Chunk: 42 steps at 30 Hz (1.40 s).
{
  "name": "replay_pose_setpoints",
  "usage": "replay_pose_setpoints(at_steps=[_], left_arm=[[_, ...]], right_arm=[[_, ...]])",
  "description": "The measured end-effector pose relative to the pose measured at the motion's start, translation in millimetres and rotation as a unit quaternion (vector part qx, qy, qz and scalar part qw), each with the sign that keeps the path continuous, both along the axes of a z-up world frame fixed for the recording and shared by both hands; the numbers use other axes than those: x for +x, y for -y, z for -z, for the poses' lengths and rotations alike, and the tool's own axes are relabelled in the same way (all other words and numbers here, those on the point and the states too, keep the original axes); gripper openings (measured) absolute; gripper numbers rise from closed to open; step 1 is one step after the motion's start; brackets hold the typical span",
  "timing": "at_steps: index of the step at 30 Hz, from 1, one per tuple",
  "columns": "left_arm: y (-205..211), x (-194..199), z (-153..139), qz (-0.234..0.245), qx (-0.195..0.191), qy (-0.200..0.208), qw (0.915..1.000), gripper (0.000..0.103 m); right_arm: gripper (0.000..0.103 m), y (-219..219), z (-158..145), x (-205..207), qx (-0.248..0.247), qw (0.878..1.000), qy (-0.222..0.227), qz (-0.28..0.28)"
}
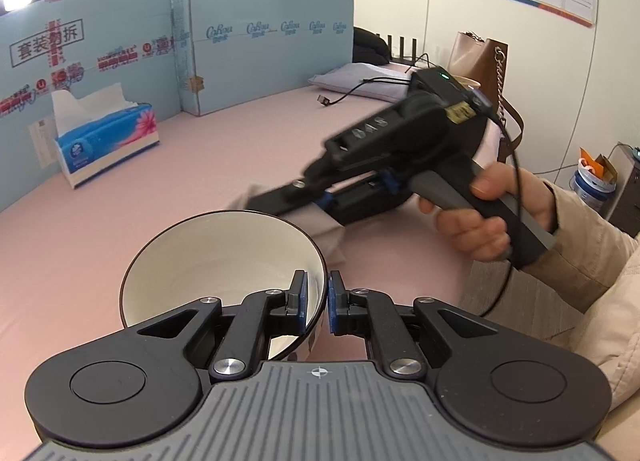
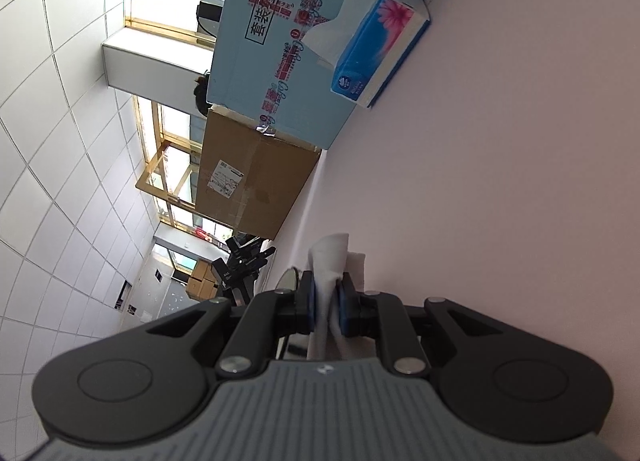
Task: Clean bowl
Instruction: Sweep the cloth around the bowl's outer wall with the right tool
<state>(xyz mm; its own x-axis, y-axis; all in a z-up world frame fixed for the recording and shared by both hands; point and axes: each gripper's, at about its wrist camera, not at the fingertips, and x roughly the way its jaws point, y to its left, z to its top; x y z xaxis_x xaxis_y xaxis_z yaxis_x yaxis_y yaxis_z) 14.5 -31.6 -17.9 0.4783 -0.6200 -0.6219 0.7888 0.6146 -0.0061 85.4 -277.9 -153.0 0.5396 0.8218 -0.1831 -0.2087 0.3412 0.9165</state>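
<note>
Bowl (image 1: 216,261): white inside with a dark rim, lifted and tipped so its mouth faces up and away over the pink tabletop (image 1: 200,165); held this way, its inside is open to wiping.
Left gripper (image 1: 317,301): clamped on the bowl's near rim, one blue pad inside the wall and one outside; the pinch on the wall steadies the bowl.
Right gripper (image 2: 325,303): closed on a folded white tissue (image 2: 332,257), which sticks out past the fingertips as the wiping surface.
Right hand (image 1: 480,217): grips the tool's handle, blurred, the tissue end just behind the bowl's far rim.
Tissue box (image 1: 108,141): stands well apart by the blue cardboard wall (image 1: 260,41).
Step, as I judge: bringing the tissue to the bowl to wipe it.
</note>
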Motion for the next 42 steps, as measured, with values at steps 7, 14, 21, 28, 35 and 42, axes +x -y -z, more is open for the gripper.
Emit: replay_pose_setpoints(at_steps=[7, 14, 21, 28, 35, 42], left_arm=[[6, -1, -4, -0.035, -0.005, 0.006, 0.9993, 0.023], [23, 4, -5, -0.068, -0.012, 0.008, 0.9976, 0.028], [35, 17, -2, -0.111, 0.000, -0.002, 0.9938, 0.030], [30, 11, -4, -0.092, 0.021, -0.001, 0.9955, 0.017], [14, 0, -6, -0.057, 0.041, 0.001, 0.9975, 0.009], [-1, -10, -3, -0.022, 0.033, 0.009, 0.9992, 0.011]], right_arm=[[0.015, 1, -3, -18, 0.007, 1.000, 0.011, 0.000], [0.015, 9, -7, -18, 0.005, 1.000, 0.019, 0.022], [0.016, 20, -12, -20, 0.001, 0.999, 0.029, 0.045], [0.016, 13, -13, -18, -0.008, 0.999, 0.030, 0.039], [0.016, -2, -10, -16, -0.006, 0.999, 0.025, 0.026], [0.016, -17, 1, -9, 0.036, 0.999, -0.001, 0.007]])
